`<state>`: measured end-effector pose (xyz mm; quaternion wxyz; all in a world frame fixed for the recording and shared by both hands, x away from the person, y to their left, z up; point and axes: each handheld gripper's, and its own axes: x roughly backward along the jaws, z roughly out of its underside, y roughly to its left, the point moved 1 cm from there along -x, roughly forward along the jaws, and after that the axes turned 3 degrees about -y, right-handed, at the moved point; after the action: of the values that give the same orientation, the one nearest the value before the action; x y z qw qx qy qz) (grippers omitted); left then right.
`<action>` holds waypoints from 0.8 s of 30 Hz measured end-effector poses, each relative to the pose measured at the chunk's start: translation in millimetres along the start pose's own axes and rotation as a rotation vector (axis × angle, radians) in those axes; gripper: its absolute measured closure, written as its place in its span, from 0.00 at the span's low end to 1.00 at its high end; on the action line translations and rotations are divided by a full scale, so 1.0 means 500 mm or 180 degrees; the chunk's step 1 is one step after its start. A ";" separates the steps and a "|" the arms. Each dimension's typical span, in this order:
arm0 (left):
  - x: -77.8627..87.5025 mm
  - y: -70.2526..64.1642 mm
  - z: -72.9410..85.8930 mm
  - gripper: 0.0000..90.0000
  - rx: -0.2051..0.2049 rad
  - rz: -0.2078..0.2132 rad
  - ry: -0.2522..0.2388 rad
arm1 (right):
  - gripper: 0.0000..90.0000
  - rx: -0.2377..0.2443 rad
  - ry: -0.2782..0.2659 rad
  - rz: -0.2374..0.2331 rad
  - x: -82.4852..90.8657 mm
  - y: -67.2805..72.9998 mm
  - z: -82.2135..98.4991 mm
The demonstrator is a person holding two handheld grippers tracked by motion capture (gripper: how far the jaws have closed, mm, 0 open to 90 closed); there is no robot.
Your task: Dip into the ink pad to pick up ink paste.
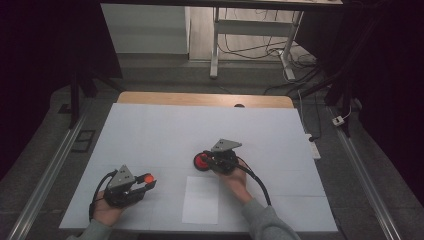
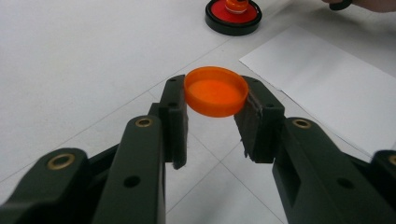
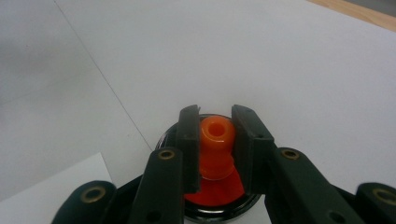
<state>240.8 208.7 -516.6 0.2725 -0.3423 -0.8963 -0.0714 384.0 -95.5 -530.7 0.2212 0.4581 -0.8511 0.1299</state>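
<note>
Your left tool [image 2: 215, 109] clamps a smooth orange plastic cap [image 2: 215, 91], hollow side up, off the bench [image 1: 165, 130]. Your right tool [image 3: 215, 140] squeezes the upright orange spout [image 3: 216, 135] of a round red, black-rimmed base [image 1: 202, 161] mid-bench; its jaws hide most of the base.

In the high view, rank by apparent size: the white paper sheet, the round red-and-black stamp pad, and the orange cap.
1. White paper sheet, by far the largest.
2. Red-and-black stamp pad, partly hidden by the right gripper.
3. Orange cap, held in the left gripper, smallest.
</note>
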 end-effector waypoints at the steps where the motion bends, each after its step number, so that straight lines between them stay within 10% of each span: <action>1: 0.001 0.000 0.000 0.72 -0.0002 0.0004 -0.0003 | 0.81 0.0002 -0.0006 0.0005 0.000 0.001 0.001; 24: 0.000 -0.002 0.000 0.72 -0.0007 0.0001 -0.0001 | 0.81 -0.0055 -0.0148 -0.0030 0.001 -0.003 0.016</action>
<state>240.0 208.0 -516.2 0.2720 -0.3428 -0.8962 -0.0723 383.2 -100.0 -537.3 0.2060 0.4631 -0.8549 0.1108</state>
